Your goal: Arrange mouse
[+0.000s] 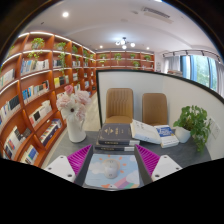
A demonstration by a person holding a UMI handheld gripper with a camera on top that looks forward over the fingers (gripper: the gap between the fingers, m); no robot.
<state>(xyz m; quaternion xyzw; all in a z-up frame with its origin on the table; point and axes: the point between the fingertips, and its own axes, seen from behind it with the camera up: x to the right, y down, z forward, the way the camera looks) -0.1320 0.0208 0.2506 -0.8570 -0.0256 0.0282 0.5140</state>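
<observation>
Bookshelves (35, 90) fill the wall far left, packed on several levels. Next over, a white vase (76, 128) with pale flowers stands on the grey table (62, 148), left of the fingers and a bit beyond them.

Gripper (113, 152) is spread wide, holding nothing; the magenta pads (80, 157) sit well apart. Between the 2 fingers a flat grey-blue rectangular item (112, 171) lies on the table with a gap on each side. Mouse: a pale blob on that item might be it, cannot tell for sure.

Just ahead of the fingertips sits a stack of dark books (115, 136). Beyond it, 2 tan chairs (120, 103) stand side by side against a white partition (170, 85).

Right of the stack lie a few loose books (160, 133), then a leafy potted plant (192, 122) on the table's right end. Windows (196, 68) are far right.
</observation>
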